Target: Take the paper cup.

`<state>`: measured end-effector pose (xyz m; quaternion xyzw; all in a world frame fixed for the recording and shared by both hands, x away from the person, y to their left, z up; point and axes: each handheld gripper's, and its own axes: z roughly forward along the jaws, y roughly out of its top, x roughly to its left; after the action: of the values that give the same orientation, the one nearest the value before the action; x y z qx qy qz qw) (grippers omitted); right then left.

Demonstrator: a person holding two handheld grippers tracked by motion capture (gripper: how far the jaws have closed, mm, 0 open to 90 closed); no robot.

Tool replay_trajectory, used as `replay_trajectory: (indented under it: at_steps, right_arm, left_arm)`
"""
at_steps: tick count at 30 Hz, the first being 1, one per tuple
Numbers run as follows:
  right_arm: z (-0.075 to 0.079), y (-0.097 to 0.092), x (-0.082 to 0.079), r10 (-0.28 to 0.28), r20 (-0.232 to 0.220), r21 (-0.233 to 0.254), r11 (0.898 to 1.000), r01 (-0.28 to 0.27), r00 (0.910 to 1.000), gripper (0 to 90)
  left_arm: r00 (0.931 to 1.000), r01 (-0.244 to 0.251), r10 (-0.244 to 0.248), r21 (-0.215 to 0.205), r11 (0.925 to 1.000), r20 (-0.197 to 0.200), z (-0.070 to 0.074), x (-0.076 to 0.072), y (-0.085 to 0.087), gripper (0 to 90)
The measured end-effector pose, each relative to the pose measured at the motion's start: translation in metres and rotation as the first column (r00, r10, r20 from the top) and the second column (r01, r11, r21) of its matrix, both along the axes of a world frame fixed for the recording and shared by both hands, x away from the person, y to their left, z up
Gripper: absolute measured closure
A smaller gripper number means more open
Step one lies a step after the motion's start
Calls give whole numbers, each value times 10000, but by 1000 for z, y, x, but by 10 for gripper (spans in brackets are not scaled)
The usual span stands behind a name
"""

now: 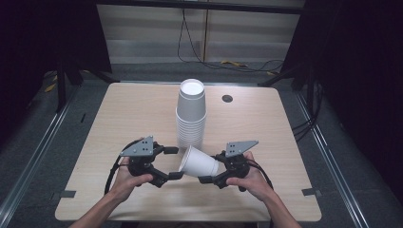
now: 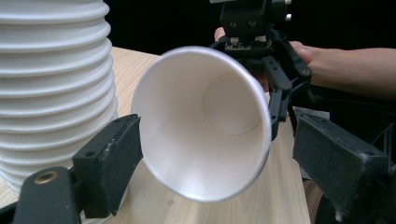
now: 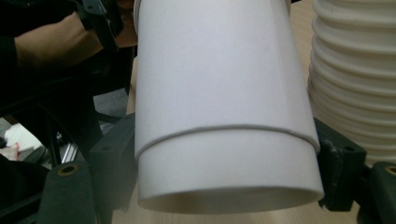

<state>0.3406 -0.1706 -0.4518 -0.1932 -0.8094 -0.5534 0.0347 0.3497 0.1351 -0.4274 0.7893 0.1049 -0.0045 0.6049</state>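
A single white paper cup (image 1: 199,164) lies on its side just above the table, its mouth turned to the left. My right gripper (image 1: 212,167) is shut on its lower body, and in the right gripper view both jaws of the right gripper (image 3: 226,154) press the sides of the cup (image 3: 224,93). My left gripper (image 1: 175,162) is open, its jaws on either side of the rim without pressing it. From the left gripper (image 2: 217,140) I look into the cup (image 2: 205,126), with the right gripper (image 2: 261,51) behind it. A tall stack of cups (image 1: 191,114) stands upright behind.
The stack of cups (image 2: 51,84) is close beside the left gripper's jaw, and the same stack (image 3: 355,84) sits beside the right gripper. The wooden table (image 1: 133,114) has a round cable hole (image 1: 227,98) at the back. Cables lie on the floor beyond.
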Motion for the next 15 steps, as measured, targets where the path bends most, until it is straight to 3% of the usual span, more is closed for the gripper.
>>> replay_trajectory:
  at_steps: [7, 15]
  right_arm:
    - [0, -3, 1, -180, -54, 494, 9986, 182, 9998, 231]
    - [0, 1, -2, -76, 48, 374, 9993, 74, 10000, 231]
  left_arm:
    - [9994, -134, 127, -244, 9996, -315, -2, 4, 2, 153]
    - [9995, -63, 57, -194, 9998, -296, -3, 2, 0, 153]
